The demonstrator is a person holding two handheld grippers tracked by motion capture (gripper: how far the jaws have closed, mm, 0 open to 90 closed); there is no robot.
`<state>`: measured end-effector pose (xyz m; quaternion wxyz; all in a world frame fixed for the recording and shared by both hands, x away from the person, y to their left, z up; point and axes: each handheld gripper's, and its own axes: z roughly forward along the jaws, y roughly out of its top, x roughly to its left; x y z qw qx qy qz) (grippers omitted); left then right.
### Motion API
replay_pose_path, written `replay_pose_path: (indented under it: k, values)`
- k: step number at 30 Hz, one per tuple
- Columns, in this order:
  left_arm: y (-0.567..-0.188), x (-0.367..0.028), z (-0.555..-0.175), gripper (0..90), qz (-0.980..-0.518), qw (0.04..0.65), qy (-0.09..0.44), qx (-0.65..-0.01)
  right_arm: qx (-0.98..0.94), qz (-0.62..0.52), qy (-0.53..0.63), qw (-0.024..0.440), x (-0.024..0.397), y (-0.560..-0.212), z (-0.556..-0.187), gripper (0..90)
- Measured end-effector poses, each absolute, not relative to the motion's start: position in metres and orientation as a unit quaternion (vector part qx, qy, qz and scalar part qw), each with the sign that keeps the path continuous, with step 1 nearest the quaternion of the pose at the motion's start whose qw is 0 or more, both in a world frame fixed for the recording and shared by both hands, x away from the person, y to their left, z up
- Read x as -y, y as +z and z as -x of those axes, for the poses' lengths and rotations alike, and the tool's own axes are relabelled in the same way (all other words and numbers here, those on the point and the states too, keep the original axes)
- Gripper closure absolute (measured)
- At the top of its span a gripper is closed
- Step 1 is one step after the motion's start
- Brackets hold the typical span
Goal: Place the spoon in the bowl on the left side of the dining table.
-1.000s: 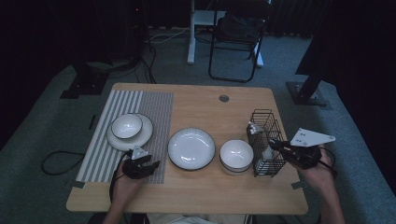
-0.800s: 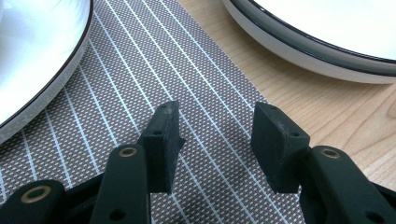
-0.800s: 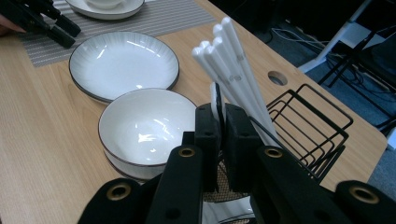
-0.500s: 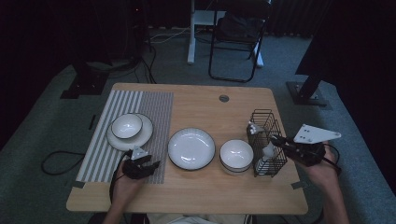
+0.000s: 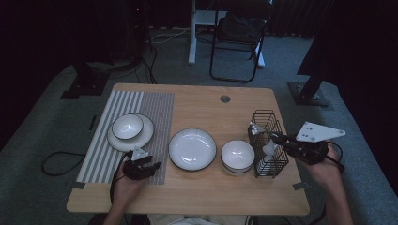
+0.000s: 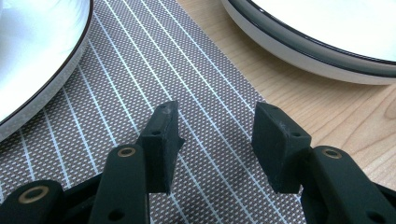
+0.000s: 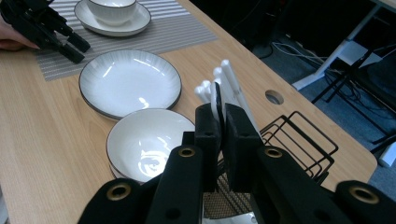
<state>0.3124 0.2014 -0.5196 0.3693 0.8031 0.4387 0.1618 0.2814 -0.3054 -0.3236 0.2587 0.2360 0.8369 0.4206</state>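
My right gripper [image 5: 274, 137] reaches from the right into the black wire basket [image 5: 267, 117]. It is shut on the thin handle of a white spoon [image 7: 216, 99], whose pale bowl end [image 5: 269, 149] hangs inside the wires. More white spoon handles [image 7: 233, 81] stand just behind it. On the lower right corner of the striped placemat [image 5: 141, 101] rests my left gripper [image 5: 152, 165], open, with bare mat [image 6: 140, 70] between its jaws [image 6: 212, 126]. A wide white plate [image 5: 192, 149] and a white bowl [image 5: 238, 156] lie between the two grippers.
A small bowl [image 5: 127, 126] sits on a plate [image 5: 115, 140] on the placemat, up and left of my left gripper. The table has a round cable hole [image 5: 225, 99] near its far edge. A chair [image 5: 239, 42] stands beyond the table.
My right gripper has lifted a little at the basket, still shut on the spoon. The left gripper has stayed where it was.
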Motion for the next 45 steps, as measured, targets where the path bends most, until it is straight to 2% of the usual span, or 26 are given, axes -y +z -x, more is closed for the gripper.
replay_pose_path:
  k: [13, 45]
  values:
    - [-0.520, -0.201, -0.312, 52.4, -0.803, 0.370, 0.162, -0.438, -0.840, -0.215, 0.431, 0.252, 0.293, -0.317, -0.280, 85.1]
    - [-0.521, -0.203, -0.312, 52.1, -0.800, 0.376, 0.159, -0.439, -0.846, -0.166, 0.460, 0.213, 0.241, -0.330, -0.294, 85.1]
